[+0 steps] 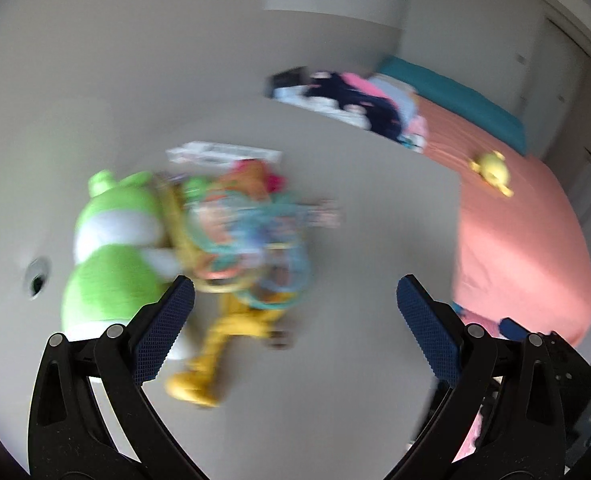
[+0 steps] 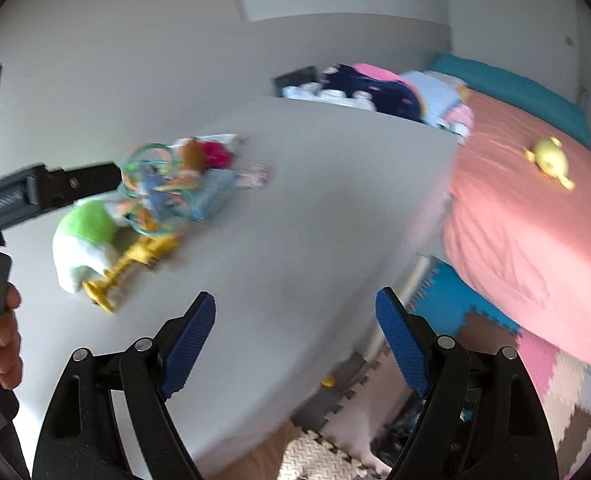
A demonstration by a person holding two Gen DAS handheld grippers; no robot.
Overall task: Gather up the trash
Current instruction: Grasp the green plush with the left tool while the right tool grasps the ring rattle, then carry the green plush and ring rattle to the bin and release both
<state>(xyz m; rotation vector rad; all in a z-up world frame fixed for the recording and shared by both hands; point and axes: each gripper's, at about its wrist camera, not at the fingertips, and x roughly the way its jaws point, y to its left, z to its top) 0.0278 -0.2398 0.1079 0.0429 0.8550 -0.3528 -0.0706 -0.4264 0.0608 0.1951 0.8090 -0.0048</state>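
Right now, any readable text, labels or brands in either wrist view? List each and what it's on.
None readable; both views are motion-blurred.
White flat box behind the toy pile: dark print, too blurred to read.
Clothes pile by the bed: pale marks, unreadable.

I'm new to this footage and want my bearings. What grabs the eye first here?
A bright jumble of toys lies on the grey tabletop, with a green plush at its left. To the right sits a salmon-pink bed carrying a small yellow toy. Both grippers' jaws are open and hold nothing.
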